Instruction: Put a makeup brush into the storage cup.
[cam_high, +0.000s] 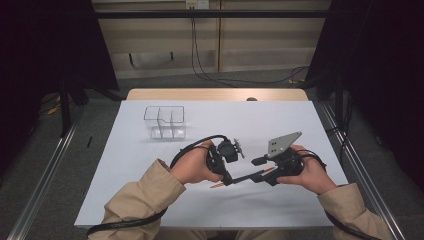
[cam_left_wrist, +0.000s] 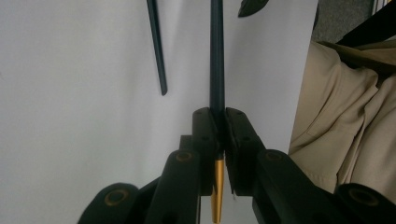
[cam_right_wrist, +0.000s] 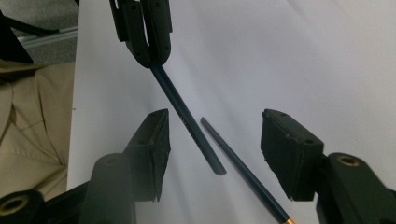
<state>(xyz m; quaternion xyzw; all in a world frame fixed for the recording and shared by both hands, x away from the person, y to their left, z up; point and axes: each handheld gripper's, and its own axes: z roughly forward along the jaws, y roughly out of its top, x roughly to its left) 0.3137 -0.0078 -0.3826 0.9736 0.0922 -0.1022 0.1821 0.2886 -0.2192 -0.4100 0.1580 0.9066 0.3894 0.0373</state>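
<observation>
My left gripper (cam_left_wrist: 218, 133) clamps a thin, stiff, light chopstick (cam_left_wrist: 216, 60) near its gold end; my right gripper (cam_right_wrist: 212, 149) gapes around its shaft.

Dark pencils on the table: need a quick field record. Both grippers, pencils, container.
left gripper: shut on first pencil, near its gold-tipped end
right gripper: open, jaws either side of the pencils
second pencil: lying on the white table
clear container: divided into compartments, far left of the table, looks empty
</observation>
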